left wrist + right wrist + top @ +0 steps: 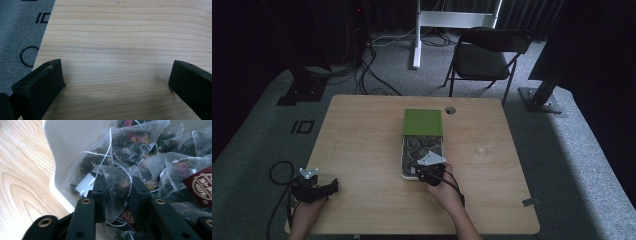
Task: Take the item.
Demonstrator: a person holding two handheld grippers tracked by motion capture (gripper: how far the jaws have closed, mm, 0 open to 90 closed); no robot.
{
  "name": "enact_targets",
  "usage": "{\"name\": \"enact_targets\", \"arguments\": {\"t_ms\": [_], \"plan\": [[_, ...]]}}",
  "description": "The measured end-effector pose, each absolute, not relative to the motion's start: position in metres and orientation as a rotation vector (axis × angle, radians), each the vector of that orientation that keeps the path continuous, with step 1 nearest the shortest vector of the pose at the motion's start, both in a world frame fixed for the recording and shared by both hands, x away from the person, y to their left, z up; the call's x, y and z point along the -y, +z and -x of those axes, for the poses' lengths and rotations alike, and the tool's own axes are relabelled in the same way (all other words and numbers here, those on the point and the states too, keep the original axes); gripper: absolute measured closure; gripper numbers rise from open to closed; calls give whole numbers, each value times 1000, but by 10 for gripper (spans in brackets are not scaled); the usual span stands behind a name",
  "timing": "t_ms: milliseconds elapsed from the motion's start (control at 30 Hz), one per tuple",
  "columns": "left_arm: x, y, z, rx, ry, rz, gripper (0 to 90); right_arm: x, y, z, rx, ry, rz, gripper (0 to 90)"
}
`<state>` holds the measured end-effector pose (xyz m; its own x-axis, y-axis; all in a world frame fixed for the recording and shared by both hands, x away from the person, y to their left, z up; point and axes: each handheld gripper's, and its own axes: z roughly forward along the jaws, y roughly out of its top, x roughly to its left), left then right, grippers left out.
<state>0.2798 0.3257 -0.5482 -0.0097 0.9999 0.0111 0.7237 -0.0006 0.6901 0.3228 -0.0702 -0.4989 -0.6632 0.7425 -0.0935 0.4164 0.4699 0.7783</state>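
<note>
— Right gripper status?

— The right gripper (117,195) is inside the white box (62,152), at its near end. Its jaws are closed onto one mesh tea bag (115,187), which sits pinched between them. A white paper tag (85,185) on a string lies just beside the left jaw.

— And around that bag?

— More tea bags (135,145) of the same kind, piled against each other, each with dark leaves and pinkish buds inside. A dark red label (200,186) shows at the right edge of the right gripper view.

— Where is the box on the desk?

— In the high view, the white box (404,165) stands near the middle of the desk (362,135). Its green lid (423,122) lies at the far end, touching the box. The right gripper (427,172) is held by a hand (447,192) reaching in from the near edge.

— Left gripper?

— The left gripper (116,77) has its jaws spread wide apart, with bare wood between them. In the high view it (332,186) rests at the near left corner of the desk, well apart from the box. A black chair (487,55) stands on the grey floor beyond the desk.
</note>
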Motion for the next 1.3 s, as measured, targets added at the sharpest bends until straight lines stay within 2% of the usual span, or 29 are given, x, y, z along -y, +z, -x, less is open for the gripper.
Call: {"name": "enact_targets", "arguments": {"t_ms": [1300], "plan": [[-326, -548, -280, -1786, 727, -1770, 3, 84, -450, -326, -2231, 1240, -952, 725]]}}
